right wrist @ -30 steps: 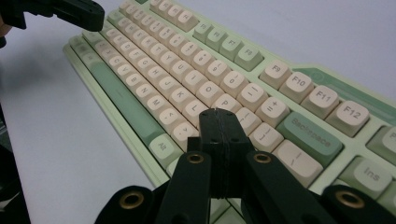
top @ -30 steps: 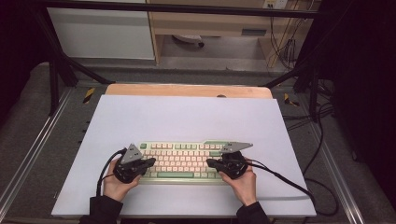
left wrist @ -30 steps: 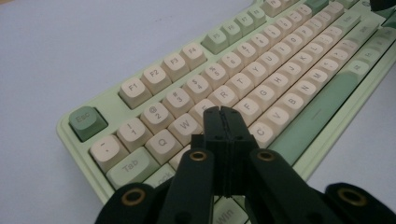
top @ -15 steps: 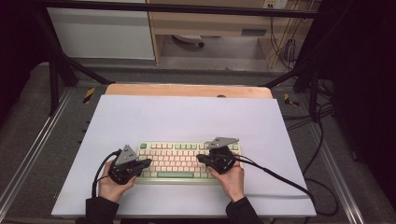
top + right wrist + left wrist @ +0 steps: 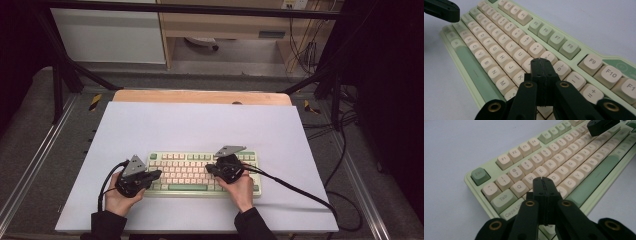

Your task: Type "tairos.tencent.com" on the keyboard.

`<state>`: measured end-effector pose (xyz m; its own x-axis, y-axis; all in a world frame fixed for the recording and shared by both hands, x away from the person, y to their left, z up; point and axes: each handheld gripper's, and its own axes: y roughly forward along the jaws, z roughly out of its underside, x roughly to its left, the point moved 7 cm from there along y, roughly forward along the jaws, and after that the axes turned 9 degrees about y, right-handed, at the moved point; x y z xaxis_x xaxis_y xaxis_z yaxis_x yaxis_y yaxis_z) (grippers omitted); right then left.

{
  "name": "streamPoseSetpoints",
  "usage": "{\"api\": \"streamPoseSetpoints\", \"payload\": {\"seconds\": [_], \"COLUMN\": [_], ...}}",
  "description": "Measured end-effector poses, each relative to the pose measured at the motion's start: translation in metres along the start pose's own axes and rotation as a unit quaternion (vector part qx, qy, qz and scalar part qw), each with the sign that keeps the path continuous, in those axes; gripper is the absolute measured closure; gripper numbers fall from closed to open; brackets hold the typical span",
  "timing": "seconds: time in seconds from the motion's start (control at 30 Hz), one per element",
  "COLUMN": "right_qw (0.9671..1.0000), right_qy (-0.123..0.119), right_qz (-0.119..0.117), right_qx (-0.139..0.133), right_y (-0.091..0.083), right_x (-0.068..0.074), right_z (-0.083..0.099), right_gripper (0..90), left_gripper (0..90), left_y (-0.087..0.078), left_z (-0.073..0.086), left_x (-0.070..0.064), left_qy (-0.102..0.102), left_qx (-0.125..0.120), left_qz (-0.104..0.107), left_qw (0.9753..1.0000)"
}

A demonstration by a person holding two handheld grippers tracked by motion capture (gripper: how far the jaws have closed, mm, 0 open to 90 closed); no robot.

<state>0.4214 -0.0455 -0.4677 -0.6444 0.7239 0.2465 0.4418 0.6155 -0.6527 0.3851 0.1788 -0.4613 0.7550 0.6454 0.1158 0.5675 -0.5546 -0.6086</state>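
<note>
White table [image 5: 200, 125]: one keyboard [image 5: 190, 172], far rows partly hidden. Left gripper [image 5: 543, 181] and right gripper [image 5: 541, 62] above its keys, jaws pressed together, empty.

The left hand-held gripper [image 5: 543, 180] hides keys below it (keyboard [image 5: 599, 173] cropped right).
</note>
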Motion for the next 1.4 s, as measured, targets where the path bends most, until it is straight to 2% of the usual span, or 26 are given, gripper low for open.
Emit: {"api": "streamPoseSetpoints", "payload": {"seconds": [0.87, 1.1, 1.4], "right_qw": [0.9999, 1.0, 0.9999], "right_qy": [-0.006, -0.001, -0.012], "right_qz": [0.005, -0.005, -0.007], "right_qx": [0.01, 0.0, -0.001], "right_y": [0.007, -0.003, -0.023], "right_x": [-0.002, 0.001, 0.001], "right_z": [0.004, -0.001, 0.001], "right_gripper": [90.0, 90.0, 90.0], "left_gripper": [89.8, 89.8, 89.8], "left_y": [0.0, -0.001, -0.001], "left_z": [0.0, -0.001, -0.002], "left_x": [0.0, -0.001, -0.001], "left_qy": [0.001, 0.002, 0.002], "left_qx": [-0.001, -0.003, -0.004], "left_qz": [0.0, 0.001, 0.001], "left_qw": [1.0, 1.0, 1.0]}}
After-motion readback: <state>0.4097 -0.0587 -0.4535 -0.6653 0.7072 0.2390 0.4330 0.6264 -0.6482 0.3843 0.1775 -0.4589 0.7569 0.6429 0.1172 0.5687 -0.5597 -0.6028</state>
